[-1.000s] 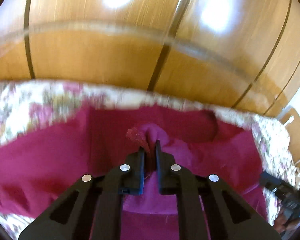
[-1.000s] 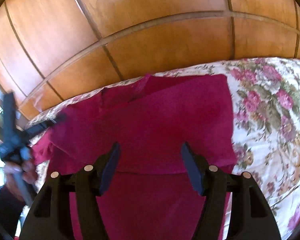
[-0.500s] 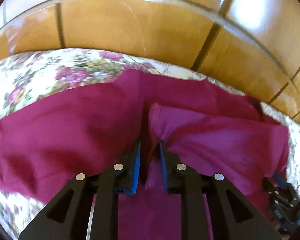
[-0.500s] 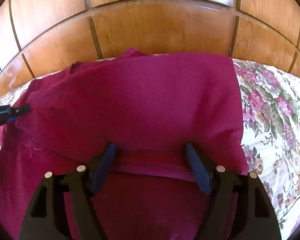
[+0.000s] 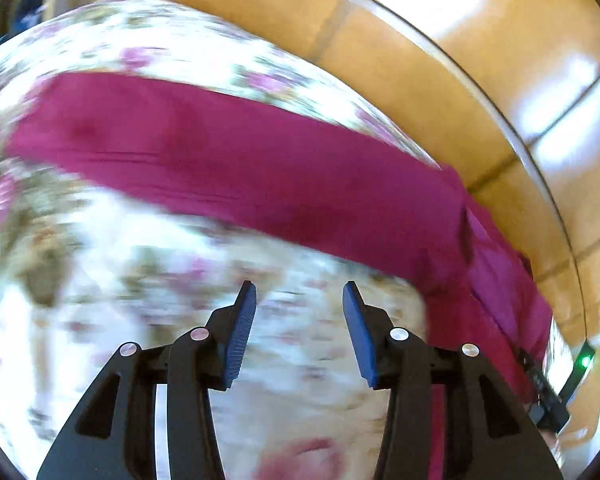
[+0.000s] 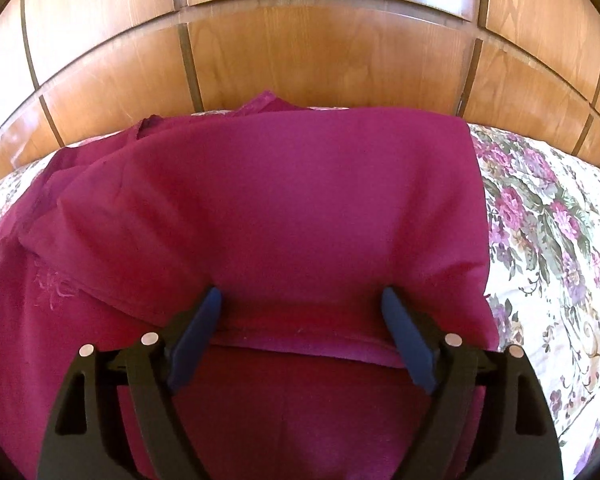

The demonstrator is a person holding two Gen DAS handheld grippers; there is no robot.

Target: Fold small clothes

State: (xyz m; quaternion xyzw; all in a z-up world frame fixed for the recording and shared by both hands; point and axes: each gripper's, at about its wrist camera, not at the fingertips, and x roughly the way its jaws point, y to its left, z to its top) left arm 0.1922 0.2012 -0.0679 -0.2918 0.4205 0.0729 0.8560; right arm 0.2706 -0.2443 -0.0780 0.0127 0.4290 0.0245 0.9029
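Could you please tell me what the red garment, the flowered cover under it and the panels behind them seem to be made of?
Red garment: soft matte woven cloth, probably cotton; it creases and folds limply, with a frayed edge.
Flowered cover: printed fabric, matte, puffed like a quilt; the fibre is unclear.
Panels: wood or wood veneer, glossy varnish; grain lines and bright window reflections show.

A: Entry, left gripper (image 5: pixel 299 300): earlier clamped on a pinch of the magenta garment (image 5: pixel 260 168); now jaws opening, nothing between them, over the floral bedcover (image 5: pixel 140 248) (view blurred).

B: And the right gripper (image 6: pixel 301 300)?

A: Jaws wider than a second ago and opening; the garment's folded edge lies between the pads, unpressed. Garment now fills its view.
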